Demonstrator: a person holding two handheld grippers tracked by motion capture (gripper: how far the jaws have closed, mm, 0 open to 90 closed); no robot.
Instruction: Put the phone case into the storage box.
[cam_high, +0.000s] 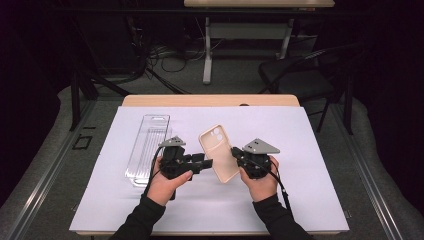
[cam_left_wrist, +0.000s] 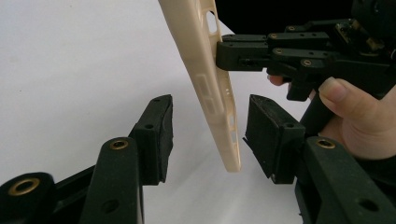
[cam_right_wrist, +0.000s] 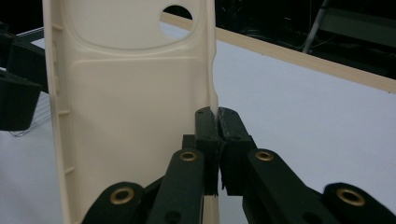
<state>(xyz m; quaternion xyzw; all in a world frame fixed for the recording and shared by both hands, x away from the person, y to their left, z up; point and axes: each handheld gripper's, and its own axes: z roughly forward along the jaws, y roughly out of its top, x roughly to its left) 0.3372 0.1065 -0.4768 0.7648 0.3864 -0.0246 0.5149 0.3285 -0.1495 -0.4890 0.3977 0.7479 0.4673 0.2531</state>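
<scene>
A cream phone case (cam_high: 219, 150) is held up above the white table cover, between my two grippers. My right gripper (cam_high: 234, 152) is shut on the case's right side wall; in the right gripper view its jaws (cam_right_wrist: 217, 126) pinch that thin edge, and the case's (cam_right_wrist: 130, 107) inner face and camera hole fill the left. My left gripper (cam_high: 209, 162) reaches in from the left. In the left gripper view its jaws (cam_left_wrist: 210, 140) stand on either side of the case's (cam_left_wrist: 210, 84) lower end, with a gap at each pad. Farther off there, the right gripper (cam_left_wrist: 224, 53) grips the case's edge.
A clear plastic tray (cam_high: 147, 147) lies lengthwise on the white cover (cam_high: 300, 190), just left of my left hand. The wooden table edge (cam_high: 210, 100) runs along the back. Beyond it stand a dark chair (cam_high: 300, 75) and another table's legs.
</scene>
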